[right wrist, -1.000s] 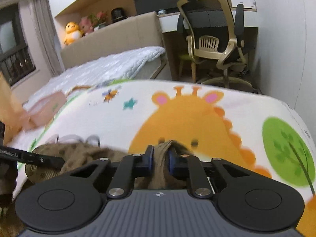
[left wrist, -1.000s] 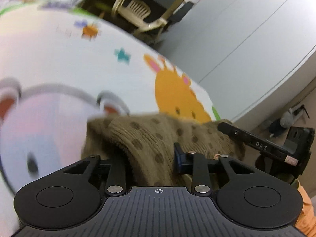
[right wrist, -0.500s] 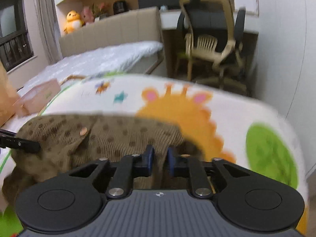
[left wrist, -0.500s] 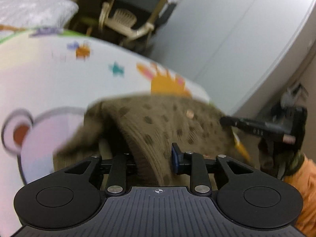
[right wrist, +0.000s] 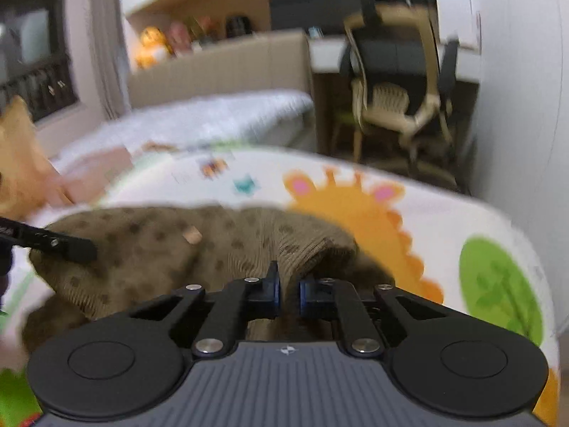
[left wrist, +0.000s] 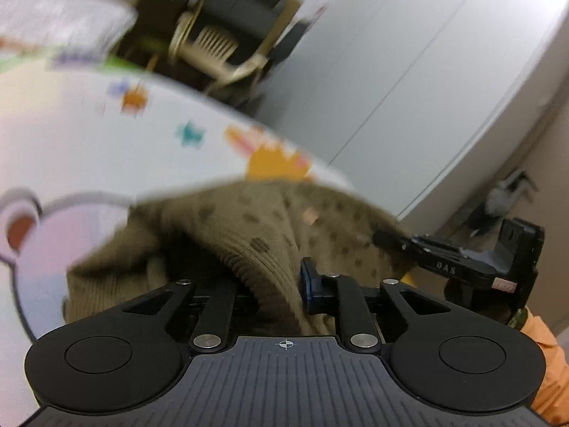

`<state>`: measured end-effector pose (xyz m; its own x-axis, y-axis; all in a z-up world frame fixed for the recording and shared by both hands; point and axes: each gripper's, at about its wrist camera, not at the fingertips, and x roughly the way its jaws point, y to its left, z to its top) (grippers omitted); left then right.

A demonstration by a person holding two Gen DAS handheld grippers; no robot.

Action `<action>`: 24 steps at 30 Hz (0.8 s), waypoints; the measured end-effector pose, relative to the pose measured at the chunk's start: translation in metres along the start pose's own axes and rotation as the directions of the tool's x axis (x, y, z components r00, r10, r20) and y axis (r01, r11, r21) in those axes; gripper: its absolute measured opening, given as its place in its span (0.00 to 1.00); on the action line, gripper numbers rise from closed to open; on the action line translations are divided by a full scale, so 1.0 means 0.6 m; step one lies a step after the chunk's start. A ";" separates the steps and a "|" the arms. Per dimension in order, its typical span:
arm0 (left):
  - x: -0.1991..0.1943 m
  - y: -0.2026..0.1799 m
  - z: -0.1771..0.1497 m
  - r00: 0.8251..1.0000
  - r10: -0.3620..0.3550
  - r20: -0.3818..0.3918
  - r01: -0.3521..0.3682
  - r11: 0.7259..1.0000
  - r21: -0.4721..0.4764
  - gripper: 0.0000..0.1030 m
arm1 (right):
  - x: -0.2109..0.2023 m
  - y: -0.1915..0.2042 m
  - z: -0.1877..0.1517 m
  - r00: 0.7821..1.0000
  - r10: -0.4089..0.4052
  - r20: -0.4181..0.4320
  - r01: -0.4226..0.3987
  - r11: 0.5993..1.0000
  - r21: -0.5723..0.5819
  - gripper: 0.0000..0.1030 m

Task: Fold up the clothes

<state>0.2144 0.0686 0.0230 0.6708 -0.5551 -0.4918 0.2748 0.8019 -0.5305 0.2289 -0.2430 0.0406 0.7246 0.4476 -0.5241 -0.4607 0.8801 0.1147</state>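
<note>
A brown knitted garment with dark dots (left wrist: 249,227) hangs stretched between my two grippers above the cartoon play mat (left wrist: 89,149). My left gripper (left wrist: 270,279) has a thick fold of it between its jaws, which are closing; the left finger is buried under the cloth. My right gripper (right wrist: 288,284) is shut on another edge of the garment (right wrist: 160,249), pinched between its blue pads. Each view shows the other gripper's finger against the cloth: the right one (left wrist: 391,239) and the left one (right wrist: 67,247).
The mat (right wrist: 355,206) carries giraffe, bear and tree prints. Behind it are a bed with a white quilt (right wrist: 213,121), an office chair (right wrist: 394,99) at a desk and a white wall (left wrist: 409,71). An orange sleeve (left wrist: 544,356) shows at lower right.
The garment has come up off the mat and now spans wide between both grippers. Both hands moved sideways and slightly up, and the views have rolled a little.
</note>
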 end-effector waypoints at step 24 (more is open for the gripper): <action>-0.085 -0.038 -0.116 1.000 0.023 -0.021 -0.023 0.999 0.031 0.74 | -0.103 -0.069 -0.160 0.996 -0.015 -0.092 0.044 0.945 0.325 0.16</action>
<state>0.1261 0.0633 0.0119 0.6626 -0.5407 -0.5183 0.2804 0.8207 -0.4978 0.1538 -0.3222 -0.0127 0.6811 0.4182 -0.6010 -0.2372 0.9026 0.3593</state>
